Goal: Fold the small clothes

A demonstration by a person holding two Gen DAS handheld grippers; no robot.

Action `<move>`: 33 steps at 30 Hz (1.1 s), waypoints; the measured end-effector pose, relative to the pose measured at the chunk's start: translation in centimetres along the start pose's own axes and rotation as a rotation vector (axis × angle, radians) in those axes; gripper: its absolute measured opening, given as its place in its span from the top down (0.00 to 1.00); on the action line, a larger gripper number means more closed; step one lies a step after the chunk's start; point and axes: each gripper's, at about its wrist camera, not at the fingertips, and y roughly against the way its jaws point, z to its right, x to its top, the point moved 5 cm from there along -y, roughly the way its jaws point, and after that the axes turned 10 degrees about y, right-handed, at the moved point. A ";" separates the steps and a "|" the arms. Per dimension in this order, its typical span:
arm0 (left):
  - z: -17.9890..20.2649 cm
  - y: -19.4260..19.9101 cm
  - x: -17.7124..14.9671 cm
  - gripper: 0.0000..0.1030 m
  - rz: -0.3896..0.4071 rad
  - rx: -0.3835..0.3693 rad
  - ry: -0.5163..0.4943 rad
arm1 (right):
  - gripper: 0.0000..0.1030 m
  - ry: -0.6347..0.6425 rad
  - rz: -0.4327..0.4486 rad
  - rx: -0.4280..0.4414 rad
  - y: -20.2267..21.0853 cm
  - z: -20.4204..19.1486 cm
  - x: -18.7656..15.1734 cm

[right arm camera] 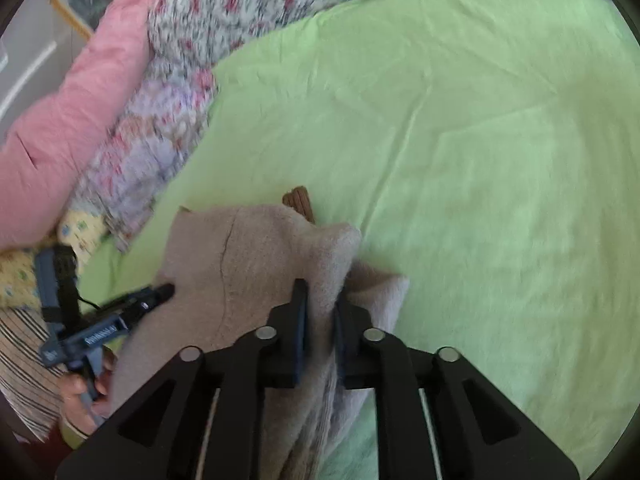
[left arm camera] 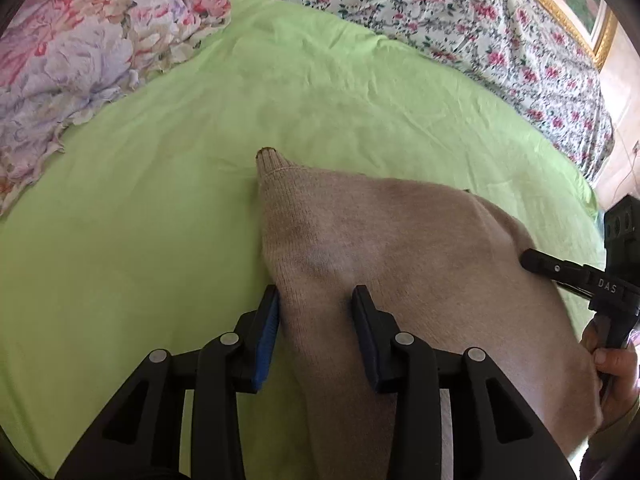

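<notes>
The folding looks about midway, by my reading: the beige knitted garment lies on the green bed sheet already doubled into a thick pad, with one narrow ribbed end poking out ahead of the left tool, and a further fold and tidying seem left to do. The left tool's jaws stand partly closed with the garment's near left edge between them; whether the pads actually pinch it I cannot tell. The right tool has closed on a bunched ridge of the knit, which rises between its jaws. The cloth is soft, fuzzy and thick, with a brown ribbed cuff showing beyond the right tool, though that view is blurred.
</notes>
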 end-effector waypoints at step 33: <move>0.4 9.2 -18.8 0.69 0.075 0.074 -0.155 | 0.47 0.134 0.069 0.003 9.4 -9.8 -13.2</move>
